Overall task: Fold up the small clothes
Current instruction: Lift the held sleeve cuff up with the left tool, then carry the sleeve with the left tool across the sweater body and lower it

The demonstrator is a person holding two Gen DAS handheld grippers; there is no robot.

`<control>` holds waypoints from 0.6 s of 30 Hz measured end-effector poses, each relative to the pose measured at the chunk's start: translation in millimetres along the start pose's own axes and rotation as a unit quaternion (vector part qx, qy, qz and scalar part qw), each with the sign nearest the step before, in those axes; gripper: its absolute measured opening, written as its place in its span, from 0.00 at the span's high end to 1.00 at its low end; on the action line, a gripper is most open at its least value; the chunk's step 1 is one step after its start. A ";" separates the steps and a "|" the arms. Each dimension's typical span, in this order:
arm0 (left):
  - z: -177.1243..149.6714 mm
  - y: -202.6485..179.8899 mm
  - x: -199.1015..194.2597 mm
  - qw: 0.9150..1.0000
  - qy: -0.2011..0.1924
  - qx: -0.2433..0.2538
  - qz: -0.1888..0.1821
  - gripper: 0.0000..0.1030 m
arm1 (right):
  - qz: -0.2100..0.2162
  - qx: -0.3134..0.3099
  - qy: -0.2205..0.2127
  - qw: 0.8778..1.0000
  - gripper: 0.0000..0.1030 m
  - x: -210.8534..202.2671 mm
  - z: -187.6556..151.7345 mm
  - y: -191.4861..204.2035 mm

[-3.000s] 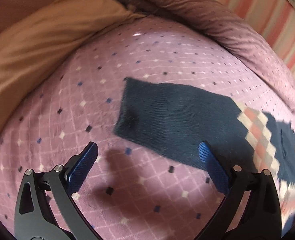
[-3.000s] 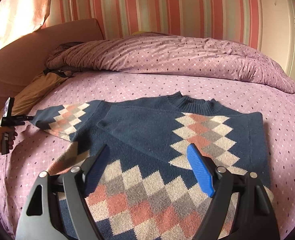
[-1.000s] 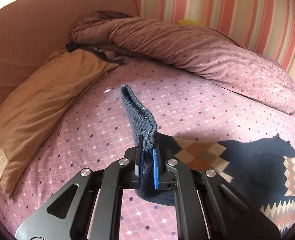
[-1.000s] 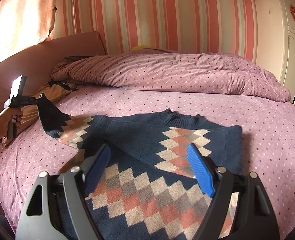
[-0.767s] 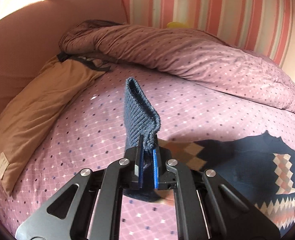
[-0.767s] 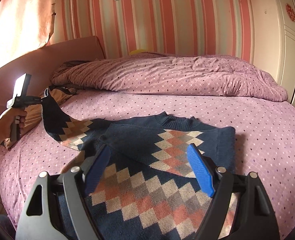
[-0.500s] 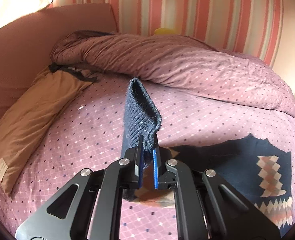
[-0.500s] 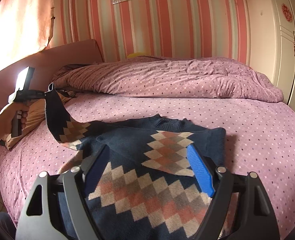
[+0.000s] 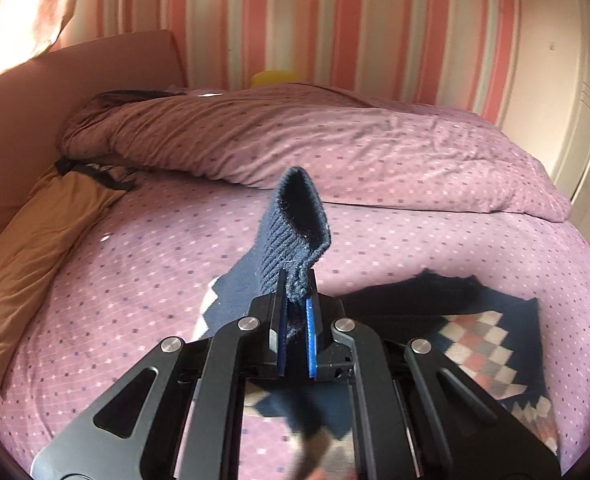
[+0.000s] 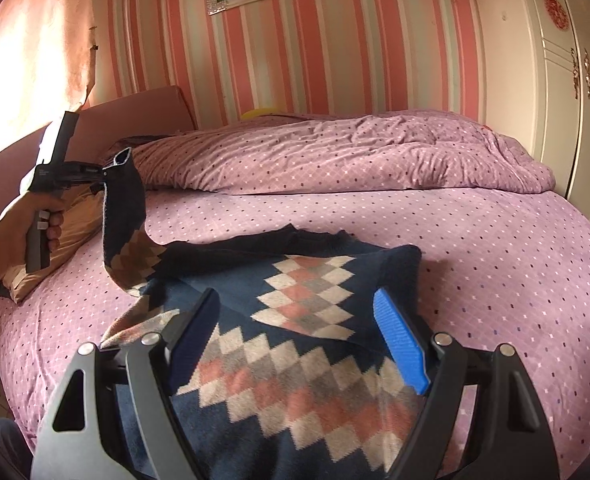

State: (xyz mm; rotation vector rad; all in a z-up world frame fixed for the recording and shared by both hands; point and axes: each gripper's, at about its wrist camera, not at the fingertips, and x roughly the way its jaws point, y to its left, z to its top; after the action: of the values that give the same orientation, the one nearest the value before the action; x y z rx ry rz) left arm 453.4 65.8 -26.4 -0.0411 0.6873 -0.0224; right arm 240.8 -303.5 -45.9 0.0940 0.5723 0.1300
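Note:
A navy sweater (image 10: 295,360) with pink, grey and cream diamonds lies on the purple bed; its right sleeve is folded across the chest. My left gripper (image 9: 295,300) is shut on the ribbed cuff of the left sleeve (image 9: 291,236) and holds it high above the bed. It also shows in the right wrist view (image 10: 103,174), where the sleeve (image 10: 125,220) hangs from it down to the sweater's shoulder. My right gripper (image 10: 299,320) is open and empty, hovering over the sweater's lower front.
A bunched purple duvet (image 10: 335,156) lies along the back of the bed. A tan pillow (image 9: 35,248) lies at the left by the pink headboard (image 9: 35,88). A white wardrobe (image 10: 567,80) stands at the right. Bare sheet (image 10: 495,240) lies right of the sweater.
My left gripper closed on the sleeve cuff and has lifted it off the bed, rising and swinging to the right. My right gripper has stayed open over the sweater, drawing back slightly.

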 end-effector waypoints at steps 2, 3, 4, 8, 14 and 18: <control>-2.2 -13.7 0.3 1.000 -0.003 -0.001 -0.001 0.95 | -0.003 0.004 -0.001 1.000 0.22 -1.7 -2.2 -8.2; -3.3 -22.9 1.3 1.000 -0.002 0.000 -0.002 0.95 | -0.005 0.007 -0.002 1.000 0.22 -3.5 -3.5 -12.7; -4.4 -32.2 2.6 1.000 -0.002 0.000 -0.004 0.95 | -0.008 0.010 -0.003 1.000 0.22 -6.4 -4.7 -19.3; -8.9 -63.2 5.7 1.000 0.000 0.015 -0.008 0.95 | -0.013 0.020 -0.005 1.000 0.22 -12.1 -7.9 -37.3; -14.8 -113.8 15.5 0.999 0.007 0.035 -0.019 0.95 | -0.014 0.030 -0.008 0.999 0.22 -13.0 -10.6 -54.7; -19.0 -146.9 20.6 0.999 0.011 0.043 -0.031 0.95 | -0.012 0.029 -0.007 0.999 0.22 -12.5 -11.2 -63.9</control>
State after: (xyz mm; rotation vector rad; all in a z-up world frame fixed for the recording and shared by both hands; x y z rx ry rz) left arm 456.2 -82.2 -47.5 0.0200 0.7071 -0.1118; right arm 230.4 -367.9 -56.6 0.1441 0.5623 0.0883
